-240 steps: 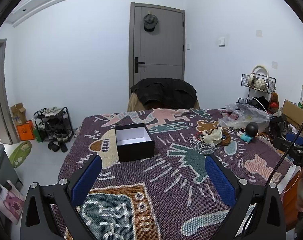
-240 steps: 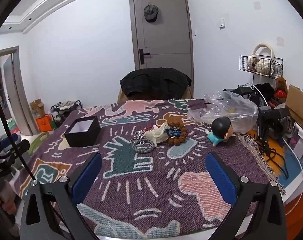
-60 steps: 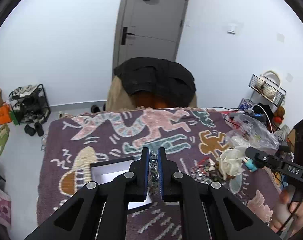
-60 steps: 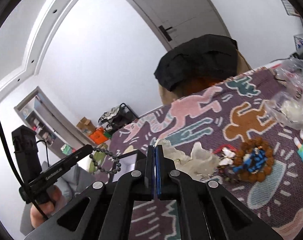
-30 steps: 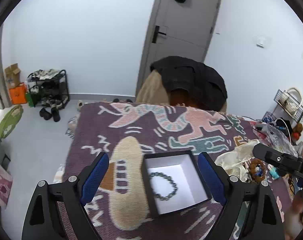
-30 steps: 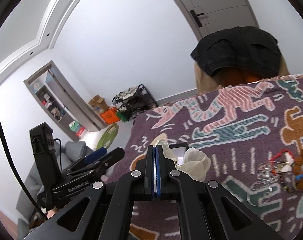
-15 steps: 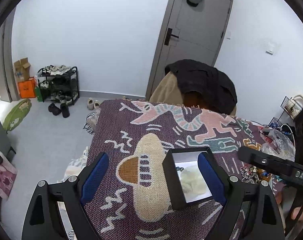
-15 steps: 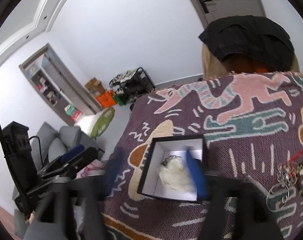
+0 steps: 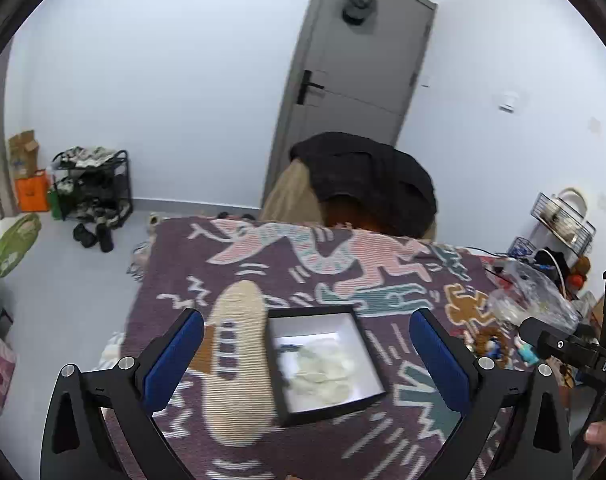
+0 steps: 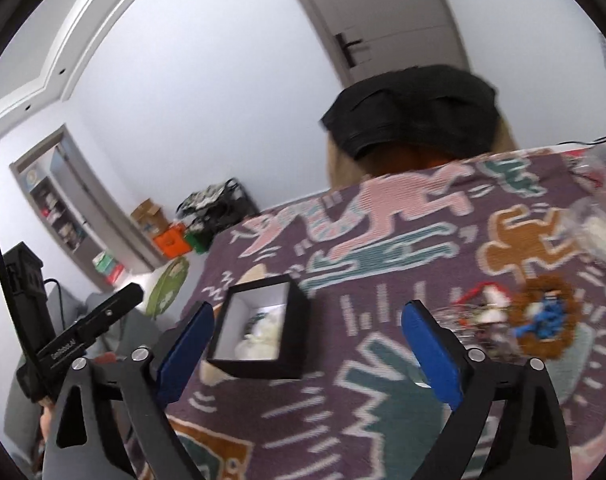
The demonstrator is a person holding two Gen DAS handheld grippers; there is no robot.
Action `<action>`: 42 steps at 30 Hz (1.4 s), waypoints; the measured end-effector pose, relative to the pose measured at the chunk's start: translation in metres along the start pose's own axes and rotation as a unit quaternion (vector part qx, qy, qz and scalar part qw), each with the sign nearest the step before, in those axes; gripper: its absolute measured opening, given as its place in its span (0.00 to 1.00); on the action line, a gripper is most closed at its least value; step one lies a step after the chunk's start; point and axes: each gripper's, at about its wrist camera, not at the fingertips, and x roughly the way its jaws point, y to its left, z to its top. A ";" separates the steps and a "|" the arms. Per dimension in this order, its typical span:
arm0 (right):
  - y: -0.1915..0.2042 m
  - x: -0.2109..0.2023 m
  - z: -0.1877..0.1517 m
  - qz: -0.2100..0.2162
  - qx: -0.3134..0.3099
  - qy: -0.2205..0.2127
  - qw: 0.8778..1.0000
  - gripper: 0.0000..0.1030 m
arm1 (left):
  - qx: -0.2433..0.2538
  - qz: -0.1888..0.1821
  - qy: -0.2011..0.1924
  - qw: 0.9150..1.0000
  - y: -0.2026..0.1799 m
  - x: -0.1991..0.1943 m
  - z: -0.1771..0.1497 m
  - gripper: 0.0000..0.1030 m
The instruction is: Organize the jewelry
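Observation:
A black box with a white inside sits on the patterned blanket. In it lie a cream-white necklace and a dark bead bracelet, partly covered. My left gripper is open and empty above the box. My right gripper is open and empty, just right of the box. A pile of jewelry lies to the right: a brown bead ring with a blue piece and silver chains. The pile shows small in the left wrist view.
A chair draped with a black jacket stands at the blanket's far edge. A clear plastic bag and a small figure lie at the right. A shoe rack stands on the floor at left.
Both grippers have opened: the left let the bead bracelet into the box, then the right let the white necklace in on top. The right gripper has since drawn back to the right.

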 end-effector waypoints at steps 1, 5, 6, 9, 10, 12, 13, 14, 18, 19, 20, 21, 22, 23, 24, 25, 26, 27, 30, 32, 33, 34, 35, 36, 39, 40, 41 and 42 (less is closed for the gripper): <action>-0.007 -0.005 0.000 -0.004 0.004 -0.003 1.000 0.93 | 0.005 -0.004 0.001 1.000 -0.008 0.001 0.000 1.00; -0.034 -0.024 0.001 -0.035 0.013 -0.015 0.999 0.93 | 0.028 -0.021 0.001 0.999 -0.037 0.004 -0.002 1.00; -0.041 -0.029 0.001 -0.043 0.016 -0.019 0.999 0.93 | 0.038 -0.024 0.001 0.999 -0.047 0.006 -0.003 1.00; -0.067 -0.043 0.001 -0.056 0.039 -0.028 0.997 0.93 | 0.054 -0.033 0.006 0.998 -0.068 0.011 -0.005 1.00; -0.075 -0.046 0.000 -0.058 0.047 -0.031 0.997 0.93 | 0.057 -0.039 0.008 0.998 -0.074 0.013 -0.006 0.99; -0.092 -0.054 -0.001 -0.067 0.062 -0.035 0.995 0.91 | 0.060 -0.049 0.010 0.997 -0.086 0.017 -0.008 0.97; -0.100 -0.056 -0.001 -0.072 0.069 -0.034 0.994 0.84 | 0.063 -0.054 0.015 0.996 -0.093 0.020 -0.009 0.96; -0.109 -0.057 -0.001 -0.074 0.077 -0.031 0.994 0.80 | 0.066 -0.056 0.020 0.996 -0.100 0.024 -0.010 0.93; -0.135 -0.062 -0.006 -0.087 0.099 -0.027 0.991 0.69 | 0.075 -0.073 0.048 0.993 -0.121 0.039 -0.018 0.75; -0.142 -0.064 -0.007 -0.091 0.104 -0.025 0.990 0.67 | 0.076 -0.083 0.058 0.992 -0.127 0.044 -0.020 0.74; -0.149 -0.065 -0.009 -0.090 0.110 -0.024 0.990 0.66 | 0.077 -0.096 0.066 0.990 -0.133 0.048 -0.023 0.72; -0.155 -0.066 -0.011 -0.088 0.117 -0.023 0.989 0.63 | 0.080 -0.099 0.072 0.989 -0.138 0.052 -0.026 0.72; -0.161 -0.066 -0.013 -0.087 0.122 -0.021 0.988 0.60 | 0.087 -0.096 0.080 0.988 -0.145 0.057 -0.030 0.71; -0.164 -0.065 -0.015 -0.089 0.125 -0.019 0.988 0.60 | 0.092 -0.094 0.086 0.988 -0.151 0.062 -0.033 0.71; -0.169 -0.065 -0.016 -0.093 0.127 -0.017 0.987 0.59 | 0.097 -0.096 0.095 0.986 -0.157 0.067 -0.037 0.71; -0.173 -0.064 -0.018 -0.097 0.130 -0.015 0.987 0.59 | 0.101 -0.096 0.108 0.984 -0.163 0.074 -0.041 0.71; -0.177 -0.064 -0.020 -0.099 0.133 -0.013 0.986 0.59 | 0.106 -0.092 0.120 0.983 -0.169 0.081 -0.045 0.71; -0.180 -0.063 -0.021 -0.101 0.136 -0.011 0.986 0.59 | 0.111 -0.086 0.129 0.982 -0.173 0.086 -0.049 0.71; -0.190 -0.062 -0.026 -0.104 0.143 -0.007 0.984 0.59 | 0.131 -0.066 0.149 0.978 -0.186 0.103 -0.062 0.72; -0.195 -0.060 -0.028 -0.105 0.145 -0.004 0.984 0.59 | 0.140 -0.058 0.168 0.974 -0.193 0.117 -0.072 0.72; -0.197 -0.059 -0.030 -0.105 0.146 -0.003 0.984 0.59 | 0.142 -0.056 0.176 0.972 -0.194 0.123 -0.076 0.73; -0.198 -0.059 -0.030 -0.106 0.147 -0.001 0.984 0.59 | 0.145 -0.051 0.186 0.970 -0.196 0.129 -0.080 0.73; -0.199 -0.058 -0.031 -0.106 0.146 0.000 0.984 0.59 | 0.148 -0.048 0.192 0.969 -0.197 0.134 -0.085 0.73; -0.200 -0.057 -0.032 -0.105 0.145 0.001 0.984 0.59 | 0.150 -0.046 0.196 0.968 -0.198 0.138 -0.087 0.73; -0.204 -0.054 -0.032 -0.105 0.143 0.006 0.984 0.59 | 0.161 -0.033 0.206 0.965 -0.200 0.150 -0.095 0.73; -0.204 -0.052 -0.032 -0.106 0.141 0.008 0.984 0.59 | 0.161 -0.030 0.211 0.964 -0.200 0.154 -0.097 0.73; -0.204 -0.051 -0.032 -0.106 0.140 0.010 0.984 0.59 | 0.159 -0.030 0.214 0.963 -0.200 0.157 -0.098 0.73; -0.205 -0.049 -0.032 -0.107 0.139 0.011 0.984 0.59 | 0.158 -0.029 0.218 0.963 -0.200 0.161 -0.100 0.73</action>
